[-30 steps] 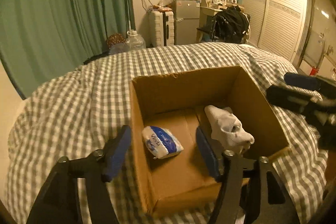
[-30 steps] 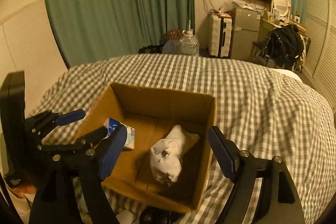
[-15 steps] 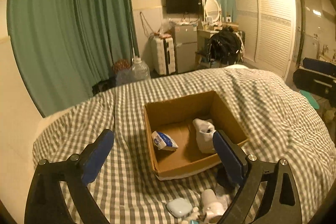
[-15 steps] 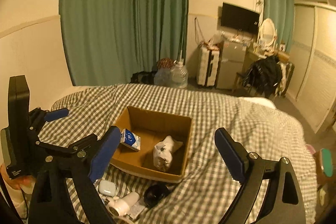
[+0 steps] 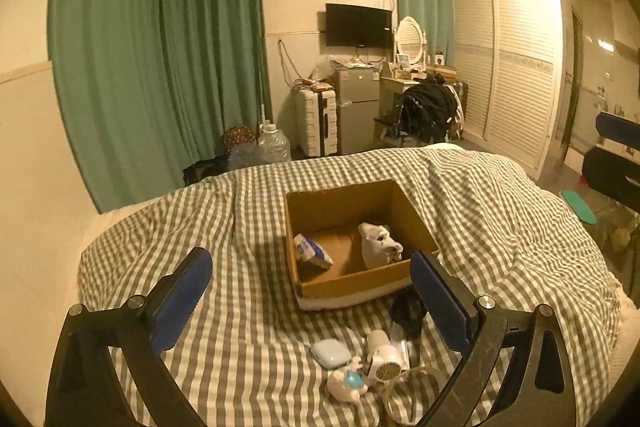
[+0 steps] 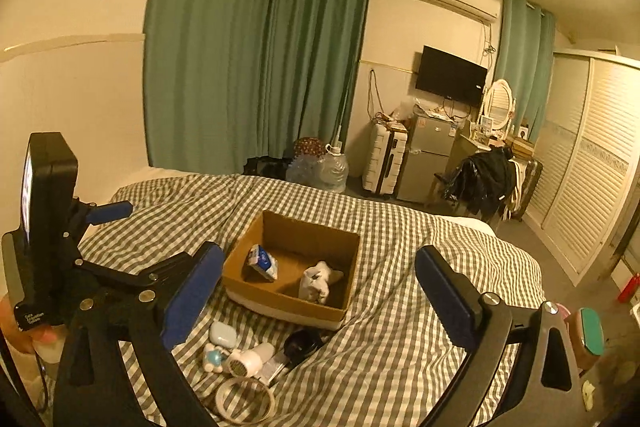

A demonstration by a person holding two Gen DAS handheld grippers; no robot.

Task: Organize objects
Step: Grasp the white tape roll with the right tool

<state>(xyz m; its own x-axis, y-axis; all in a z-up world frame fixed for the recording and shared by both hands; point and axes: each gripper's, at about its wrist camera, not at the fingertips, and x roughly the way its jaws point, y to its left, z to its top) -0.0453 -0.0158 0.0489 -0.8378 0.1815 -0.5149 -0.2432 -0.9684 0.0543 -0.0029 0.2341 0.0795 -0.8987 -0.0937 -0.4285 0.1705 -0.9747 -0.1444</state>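
Bed (image 5: 240, 307) — cardboard box (image 5: 352, 283) between open left gripper's (image 5: 316, 291) pads.

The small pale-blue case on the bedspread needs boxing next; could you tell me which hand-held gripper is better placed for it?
Probably the left hand-held gripper: open, empty, and the pale-blue case lies between its fingers. In the right wrist view it sits beside the right hand-held gripper's left finger.

Matt cardboard box (image 5: 352, 285), checked cloth bedspread (image 5: 500, 219)

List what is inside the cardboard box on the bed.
The cardboard box holds a blue-and-white packet at its left wall and a crumpled white item toward the right. The near wall hides the floor strip just behind it.
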